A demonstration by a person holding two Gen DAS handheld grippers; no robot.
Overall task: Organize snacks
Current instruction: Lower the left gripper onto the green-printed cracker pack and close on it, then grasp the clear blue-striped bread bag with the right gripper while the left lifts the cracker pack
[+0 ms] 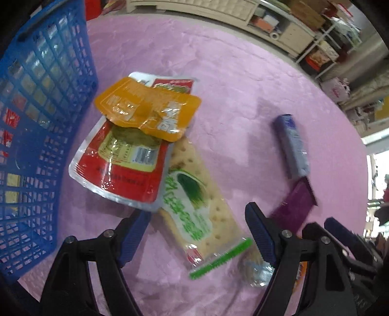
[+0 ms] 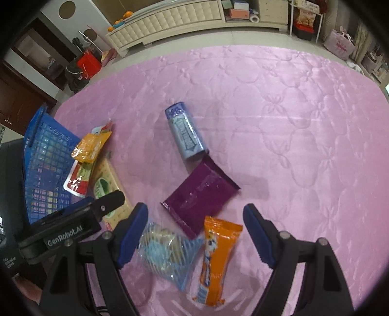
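My left gripper (image 1: 197, 233) is open, its fingers either side of a green-printed cracker pack (image 1: 199, 197). A red pouch (image 1: 121, 155) and an orange sachet (image 1: 145, 109) lie stacked beyond it, beside the blue basket (image 1: 36, 126). My right gripper (image 2: 194, 233) is open over an orange bar (image 2: 216, 260) and a clear blue-striped packet (image 2: 165, 252). A purple packet (image 2: 201, 197) and a pale blue tube (image 2: 186, 131) lie just ahead. The left gripper also shows in the right wrist view (image 2: 107, 201).
Everything lies on a pink quilted cloth (image 2: 304, 121). The basket (image 2: 46, 165) holds several snacks, seen through its mesh. A cream cabinet (image 2: 175, 19), shelves and bags stand on the floor beyond the cloth.
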